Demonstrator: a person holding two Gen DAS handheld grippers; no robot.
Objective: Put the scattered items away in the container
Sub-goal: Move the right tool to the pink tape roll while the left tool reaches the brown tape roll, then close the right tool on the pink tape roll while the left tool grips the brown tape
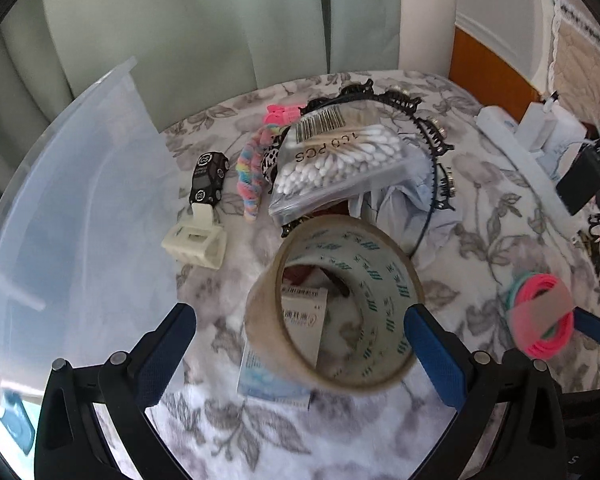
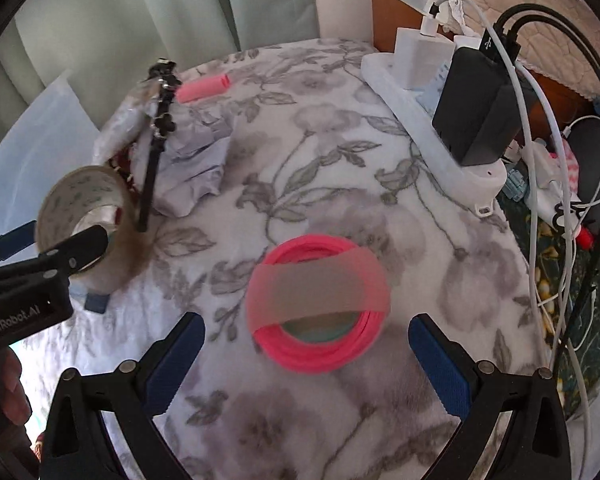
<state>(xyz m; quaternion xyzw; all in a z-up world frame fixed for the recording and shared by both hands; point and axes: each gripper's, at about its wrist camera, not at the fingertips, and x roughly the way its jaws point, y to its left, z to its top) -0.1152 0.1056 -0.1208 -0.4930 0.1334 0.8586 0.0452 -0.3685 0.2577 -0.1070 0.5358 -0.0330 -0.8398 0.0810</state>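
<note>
A brown tape roll (image 1: 332, 308) stands tilted on the floral blanket (image 1: 260, 432), between the wide-apart fingers of my open left gripper (image 1: 300, 344). Its right pad (image 1: 424, 332) is at the roll's outer edge; the left pad is well clear. A bundle of pink hair ties (image 2: 320, 304) with a translucent band lies just ahead of my open right gripper (image 2: 306, 360), untouched. The translucent plastic container (image 1: 60, 220) stands at the left. The right wrist view shows the tape roll (image 2: 88, 216) with the left gripper (image 2: 56, 240) straddling it.
Beyond the tape lie a cotton-swab bag (image 1: 340, 160), a black toy car (image 1: 208, 178), a cream hair claw (image 1: 194, 240), a rainbow scrunchie (image 1: 252, 176), a black headband (image 1: 432, 132) and crumpled pale cloth (image 2: 196, 160). A power strip (image 2: 420, 120) with chargers and cables lines the right edge.
</note>
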